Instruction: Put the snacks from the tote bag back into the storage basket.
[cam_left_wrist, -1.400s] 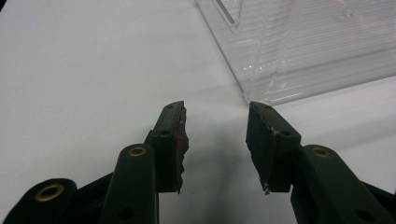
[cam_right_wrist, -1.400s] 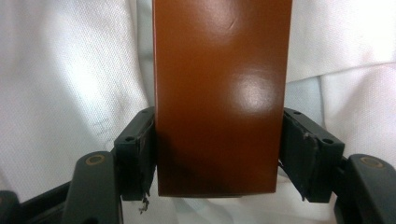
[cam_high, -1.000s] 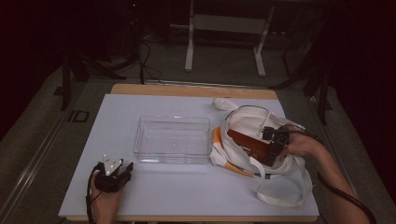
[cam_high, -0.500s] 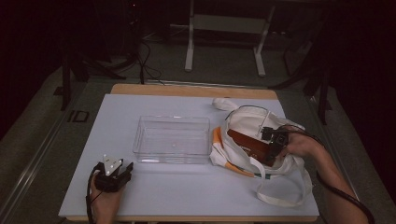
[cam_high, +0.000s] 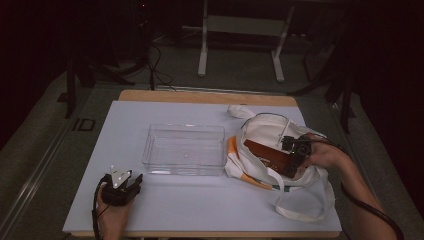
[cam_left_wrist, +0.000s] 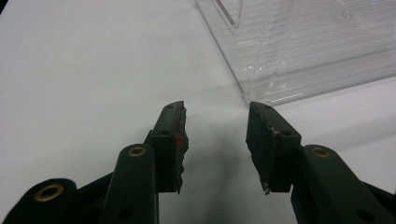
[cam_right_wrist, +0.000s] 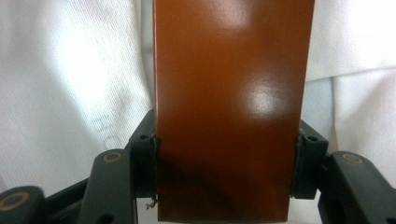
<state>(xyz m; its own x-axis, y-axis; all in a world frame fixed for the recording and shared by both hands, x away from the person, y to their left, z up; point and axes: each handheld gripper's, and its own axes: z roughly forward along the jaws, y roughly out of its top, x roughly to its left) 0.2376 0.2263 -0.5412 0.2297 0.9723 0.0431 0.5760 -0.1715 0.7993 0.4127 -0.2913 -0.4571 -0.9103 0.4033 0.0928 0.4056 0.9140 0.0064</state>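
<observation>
A white cloth bag (cam_high: 265, 126) with orange trim lies open on the right of the white table top. In its mouth is a flat, glossy brown box (cam_high: 267, 156). My right gripper (cam_high: 287, 161) reaches into the bag; its jaws have just been closing and now press on both long sides of the brown box (cam_right_wrist: 231, 93), with white bag fabric (cam_right_wrist: 56, 70) behind. My left gripper (cam_high: 134, 180) rests low at the front left, open with nothing between its fingers (cam_left_wrist: 216, 126). It points toward a corner of the clear plastic tray (cam_left_wrist: 303, 51).
The clear rectangular tray (cam_high: 184, 145) stands mid-table just left of the bag, with nothing in it. The bag's long strap (cam_high: 300, 212) loops toward the front right edge. Another strap end (cam_high: 237, 111) lies behind the bag. Dark floor and stand legs lie beyond the table.
The right gripper's jaws have drawn in onto the brown box inside the bag. Both hands have stayed where they were, as have the tray and bag.
</observation>
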